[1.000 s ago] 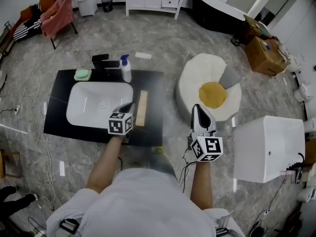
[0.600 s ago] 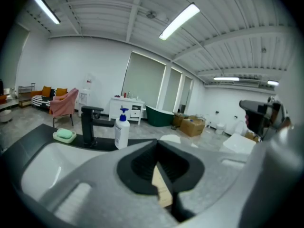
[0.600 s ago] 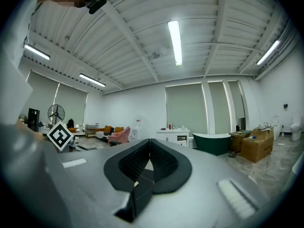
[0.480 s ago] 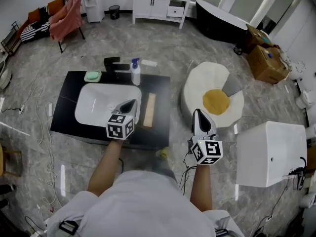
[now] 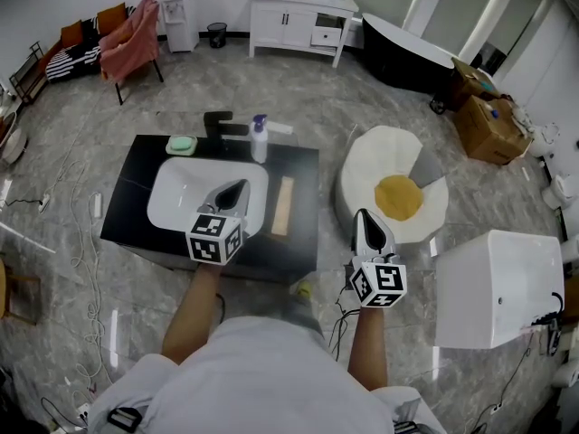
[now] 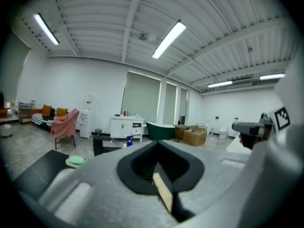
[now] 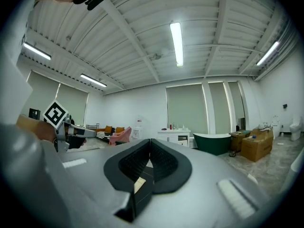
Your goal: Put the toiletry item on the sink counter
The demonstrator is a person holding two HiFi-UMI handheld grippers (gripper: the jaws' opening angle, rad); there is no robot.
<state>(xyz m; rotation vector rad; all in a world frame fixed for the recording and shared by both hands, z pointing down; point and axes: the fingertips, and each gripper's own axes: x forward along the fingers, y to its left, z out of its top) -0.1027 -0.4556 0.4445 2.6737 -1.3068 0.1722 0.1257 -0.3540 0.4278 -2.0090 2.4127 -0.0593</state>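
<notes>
A black sink counter point(image 5: 127, 208) with a white basin point(image 5: 185, 195) stands on the floor in front of me. At its back are a green soap on a dish point(image 5: 182, 144), a black faucet point(image 5: 223, 125) and a white spray bottle with a blue top point(image 5: 260, 139). A wooden board point(image 5: 283, 205) lies right of the basin. My left gripper point(image 5: 237, 188) hovers over the basin's right front rim, shut and empty. My right gripper point(image 5: 363, 216) hangs off the counter's right side, over the floor, shut and empty. In the left gripper view the soap point(image 6: 75, 160) and bottle point(image 6: 129, 140) show beyond the jaws.
A fried-egg-shaped cushion point(image 5: 393, 193) lies right of the counter, with a white cabinet point(image 5: 493, 287) beyond it. Cardboard boxes point(image 5: 493, 120), a dark bathtub point(image 5: 407, 48), a white vanity point(image 5: 303, 16) and a chair with pink cloth point(image 5: 131, 39) line the back. Cables point(image 5: 86, 269) trail on the left floor.
The head view has shifted, so the counter now sits lower and further right in the picture. Both grippers stay shut and empty in nearly the same places.
</notes>
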